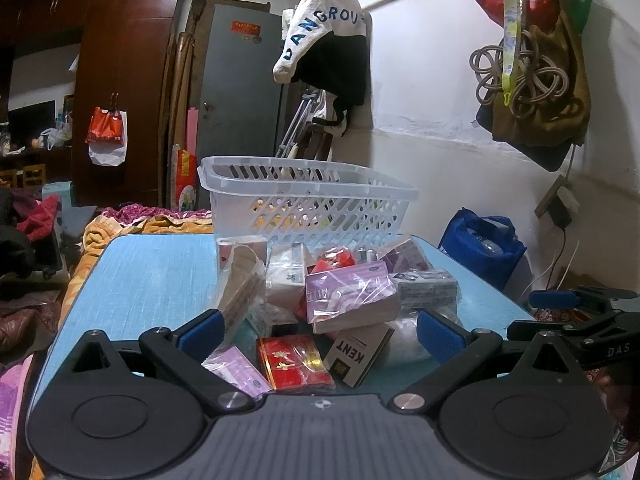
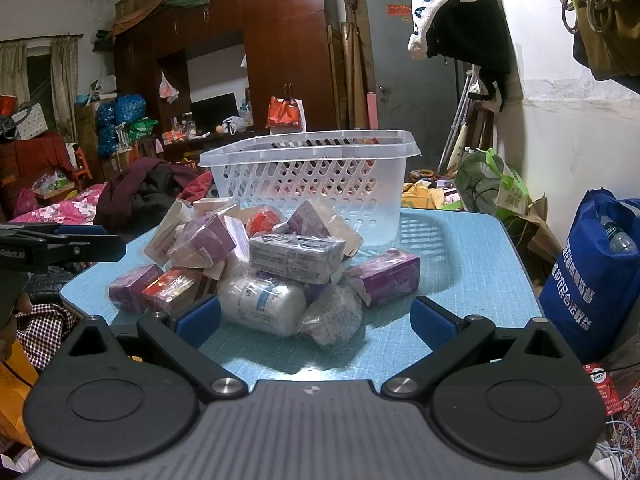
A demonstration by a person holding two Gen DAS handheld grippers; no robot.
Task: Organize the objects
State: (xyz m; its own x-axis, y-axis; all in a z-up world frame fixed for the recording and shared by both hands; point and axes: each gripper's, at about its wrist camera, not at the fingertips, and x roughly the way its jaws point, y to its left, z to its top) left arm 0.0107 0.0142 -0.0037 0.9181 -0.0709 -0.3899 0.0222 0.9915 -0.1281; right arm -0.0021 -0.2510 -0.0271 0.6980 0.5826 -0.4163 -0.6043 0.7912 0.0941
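Observation:
A pile of small wrapped boxes lies on a blue table [image 1: 152, 276] in front of a clear plastic basket [image 1: 308, 200]. In the left wrist view a red box [image 1: 294, 362], a KENT pack [image 1: 358, 354] and a purple box [image 1: 348, 292] lie between the fingers of my open, empty left gripper [image 1: 320, 330]. In the right wrist view my right gripper [image 2: 316, 320] is open and empty, just short of a white bottle [image 2: 262, 304] and a grey box [image 2: 296, 256]. The basket [image 2: 312, 176] stands behind the pile. Each gripper shows at the other view's edge.
A blue bag [image 2: 596, 276] stands to the right of the table [image 2: 460, 264]. Bedding and clothes [image 1: 36, 216] lie to the left. A wardrobe [image 2: 280, 48], a grey door and hanging bags [image 1: 536, 80] are behind.

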